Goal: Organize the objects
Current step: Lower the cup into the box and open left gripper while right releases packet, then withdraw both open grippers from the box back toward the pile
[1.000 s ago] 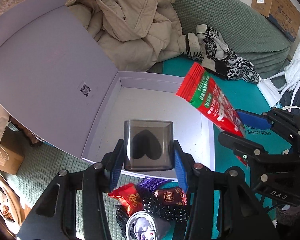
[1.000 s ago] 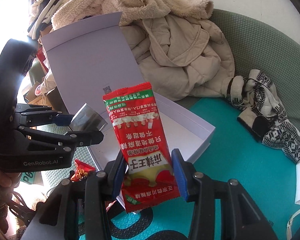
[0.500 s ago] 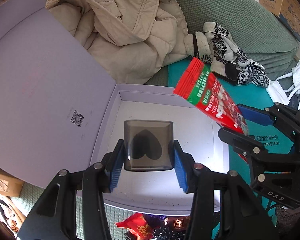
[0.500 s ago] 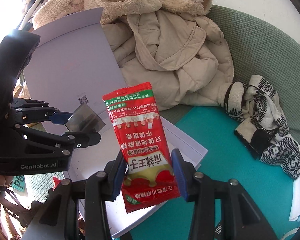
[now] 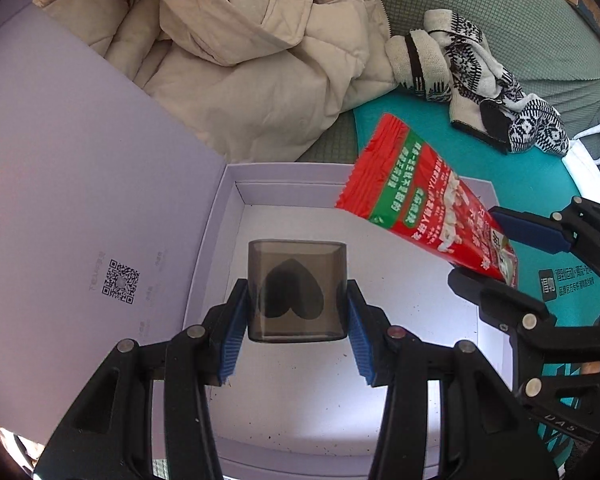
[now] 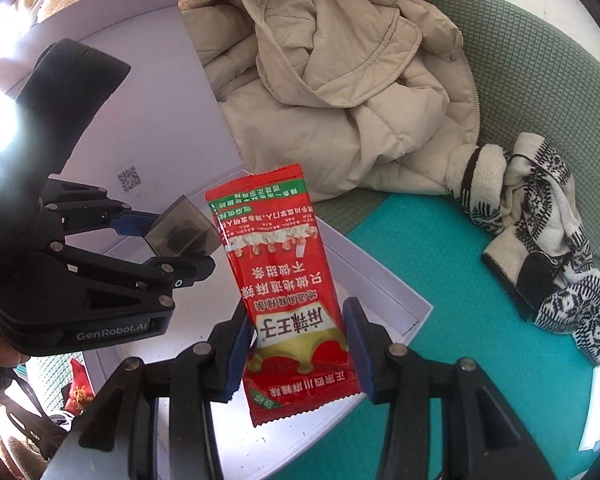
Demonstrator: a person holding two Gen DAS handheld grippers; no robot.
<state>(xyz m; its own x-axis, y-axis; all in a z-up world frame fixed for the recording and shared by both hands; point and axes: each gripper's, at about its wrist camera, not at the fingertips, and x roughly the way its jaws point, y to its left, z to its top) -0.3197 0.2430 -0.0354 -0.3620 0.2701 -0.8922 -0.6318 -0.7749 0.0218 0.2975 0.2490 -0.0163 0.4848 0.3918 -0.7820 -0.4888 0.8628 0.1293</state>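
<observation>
A green sofa (image 6: 540,92) fills the back of the scene, with a beige coat (image 6: 340,92) heaped on it and a teal mat (image 6: 440,280) spread in front. On the mat sits the open white box (image 5: 228,208), lid (image 5: 80,180) thrown back to the left and its floor bare, and that looks like the destination. A patterned knit (image 6: 540,232) lies on the mat to the right, well apart from the box. Now the two hands: the left tool (image 5: 296,320) is clamped on a smoky cube (image 5: 296,288) with a dark heart inside, blue pads pressed to both sides, and it hangs over the middle of the box, clear of the floor. The right tool (image 6: 300,340) is gripping a red packet (image 6: 288,280) near its bottom end, the packet standing up and leaning over the box's right wall. So the step in hand reads as the carry-in, both items over the box and neither set down. The next move calls for lowering the cube until it meets the box floor before the pads part, and for tipping the packet flat into the free space beside it, so the two tools, already near each other, do not collide. Bottom left in the right wrist view, a small red wrapper (image 6: 78,388) waits outside the box.
</observation>
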